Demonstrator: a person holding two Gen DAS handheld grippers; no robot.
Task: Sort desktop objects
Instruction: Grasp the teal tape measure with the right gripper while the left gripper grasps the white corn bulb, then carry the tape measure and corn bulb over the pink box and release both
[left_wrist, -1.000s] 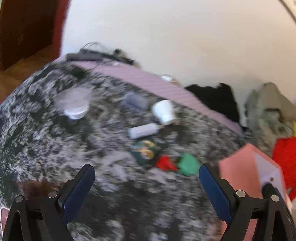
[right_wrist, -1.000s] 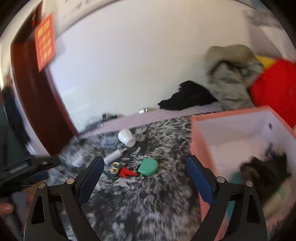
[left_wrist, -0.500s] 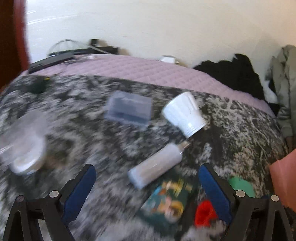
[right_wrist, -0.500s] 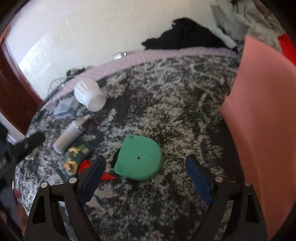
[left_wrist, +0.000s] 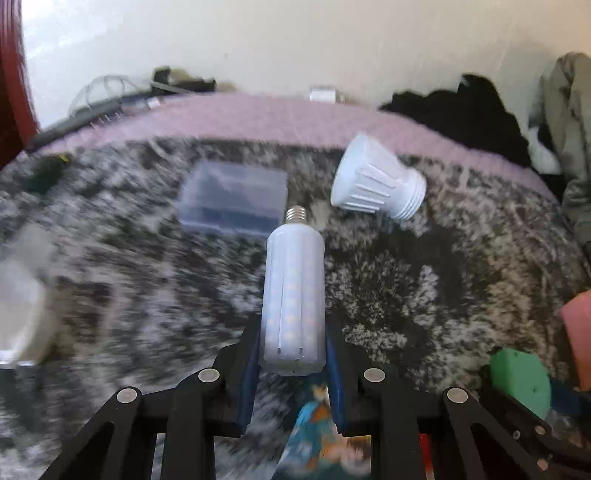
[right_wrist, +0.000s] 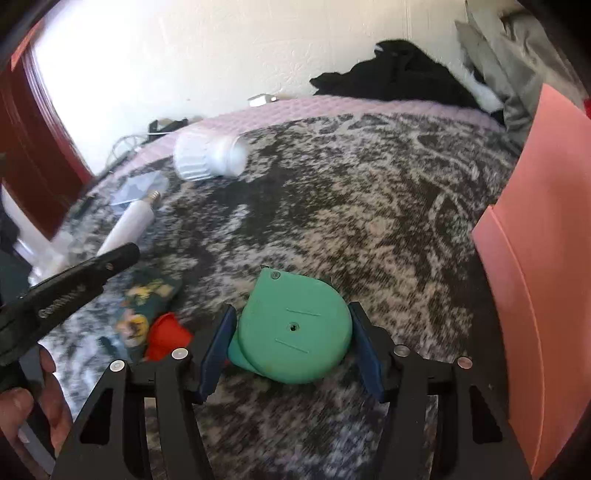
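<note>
Both grippers are at the pick-up step of sorting a cluttered, black-and-white patterned blanket (left_wrist: 424, 295).

On the left, the left gripper (left_wrist: 293, 354) has just been closing and now clamps the base of a long white corn-style LED bulb (left_wrist: 293, 295), whose screw cap points away toward a clear plastic case (left_wrist: 232, 197). A white ribbed lamp housing (left_wrist: 373, 184) lies beyond, to the right.

Further right, the right gripper (right_wrist: 291, 339) has also just been closing; its blue pads flank a green tape measure (right_wrist: 295, 328) lying flat on the blanket, but whether they press on it cannot be told. A pink box (right_wrist: 546, 258) stands at the far right edge.

Next, each gripper likely needs a firm hold, then a lift and carry toward the box.
</note>
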